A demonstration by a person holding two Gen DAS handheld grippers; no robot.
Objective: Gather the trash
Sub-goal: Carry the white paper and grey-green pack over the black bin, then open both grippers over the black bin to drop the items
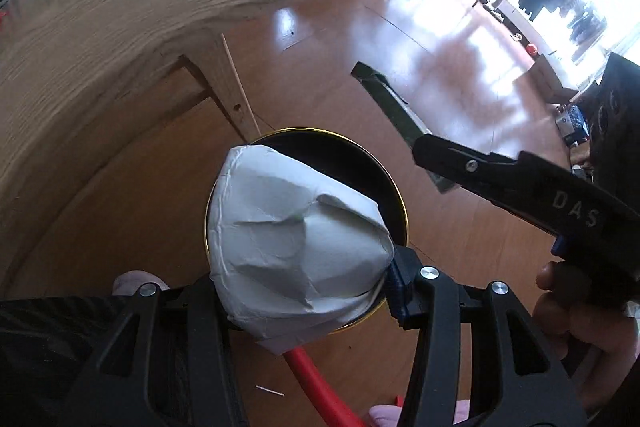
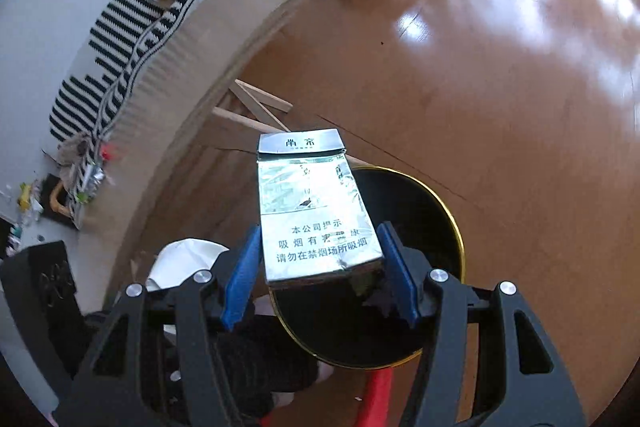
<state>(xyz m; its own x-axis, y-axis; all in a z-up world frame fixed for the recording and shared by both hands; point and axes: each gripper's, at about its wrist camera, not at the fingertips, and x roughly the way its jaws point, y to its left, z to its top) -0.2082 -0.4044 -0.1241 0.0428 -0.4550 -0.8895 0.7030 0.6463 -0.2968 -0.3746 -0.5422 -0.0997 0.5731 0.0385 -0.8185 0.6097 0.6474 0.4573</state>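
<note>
on the left, the left gripper (image 1: 304,291) is clamped on a crumpled white paper cup (image 1: 296,243), creased and dented along its side, squeezed between the fingers. its long axis runs away from the camera, the rounded, seamed end pointing up and left in the left wrist view, and it hangs right over the black bin (image 1: 384,187) with the gold rim on the wooden floor (image 1: 460,99), beside the pale wooden desk (image 1: 120,11).

moving right, the right gripper (image 2: 318,263) grips a silver cigarette pack (image 2: 316,211) between its blue pads (image 2: 242,267). the pack is foil-shiny, scuffed, printed with black chinese characters, its flip lid (image 2: 301,141) open at the far end. long axis points straight away from the gripper, lid end up in the right wrist view. it sits above the near-left rim of the same bin (image 2: 424,227).
</note>
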